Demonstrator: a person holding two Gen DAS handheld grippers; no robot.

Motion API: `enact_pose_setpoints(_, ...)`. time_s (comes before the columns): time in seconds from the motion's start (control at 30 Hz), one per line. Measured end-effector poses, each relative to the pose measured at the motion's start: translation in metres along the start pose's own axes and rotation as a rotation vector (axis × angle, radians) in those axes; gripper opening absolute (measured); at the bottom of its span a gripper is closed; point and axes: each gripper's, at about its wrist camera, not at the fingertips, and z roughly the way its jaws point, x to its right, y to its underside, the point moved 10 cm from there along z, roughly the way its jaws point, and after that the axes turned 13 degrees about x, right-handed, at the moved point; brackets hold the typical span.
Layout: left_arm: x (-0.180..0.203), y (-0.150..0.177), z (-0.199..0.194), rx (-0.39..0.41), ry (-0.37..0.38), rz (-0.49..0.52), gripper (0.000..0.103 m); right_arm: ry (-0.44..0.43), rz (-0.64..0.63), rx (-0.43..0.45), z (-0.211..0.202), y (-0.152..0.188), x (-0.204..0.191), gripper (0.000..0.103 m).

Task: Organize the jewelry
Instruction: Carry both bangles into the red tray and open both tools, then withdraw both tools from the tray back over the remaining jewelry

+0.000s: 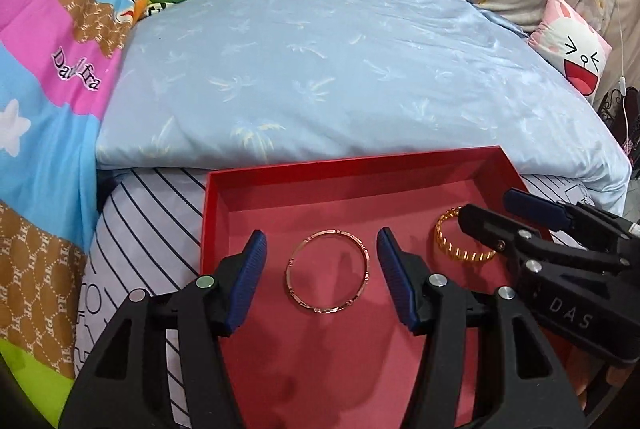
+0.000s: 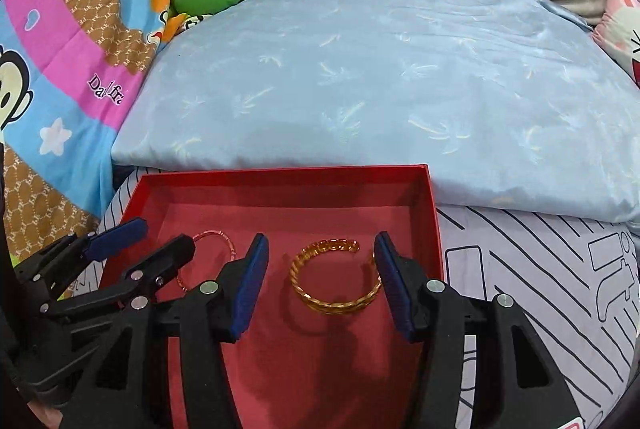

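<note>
You get bright, even light in both views, with soft shadows falling toward the bottom of the frame on the floor of the red box (image 1: 304,369). Straight lines bow near the edges, and the corners go black. Everything looks sharp, with no glare or blur.

A thin rose-gold bangle (image 1: 327,271) lies flat in a shallow red tray (image 1: 280,171) on the bed, left of centre. Beside it, apart, a twisted gold open cuff (image 2: 335,279) lies toward the tray's right edge.
</note>
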Motion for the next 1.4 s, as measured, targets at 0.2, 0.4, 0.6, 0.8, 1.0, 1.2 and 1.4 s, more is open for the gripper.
enact_pose_setpoints(0.2, 0.003, -0.005, -0.022, 0.027, 0.007, -0.028, 0.055, 0.007, -0.025, 0.048, -0.029, -0.002, -0.006, 0.054)
enact_pose_setpoints(0.4, 0.009, -0.01, -0.068, 0.084, -0.001, -0.017, 0.055, 0.001, -0.061, 0.124, -0.084, -0.005, -0.02, 0.054)
enact_pose_setpoints(0.6, 0.018, -0.003, -0.124, 0.128, -0.001, -0.014, 0.055, -0.013, -0.068, 0.182, -0.143, 0.002, -0.031, 0.057)
enact_pose_setpoints(0.8, 0.028, 0.024, -0.174, 0.141, 0.019, -0.006, 0.058, -0.011, -0.092, 0.204, -0.196, 0.036, -0.041, 0.058)
enact_pose_setpoints(1.0, 0.027, 0.062, -0.209, 0.136, 0.011, 0.007, 0.06, -0.021, -0.069, 0.174, -0.232, 0.085, -0.041, 0.058)
enact_pose_setpoints(1.2, 0.008, 0.112, -0.229, 0.086, -0.015, -0.041, 0.06, 0.021, -0.053, 0.137, -0.251, 0.135, -0.027, 0.058)
enact_pose_setpoints(1.4, -0.009, 0.16, -0.237, 0.051, -0.069, -0.07, 0.06, 0.072, -0.031, 0.1, -0.262, 0.183, -0.007, 0.058)
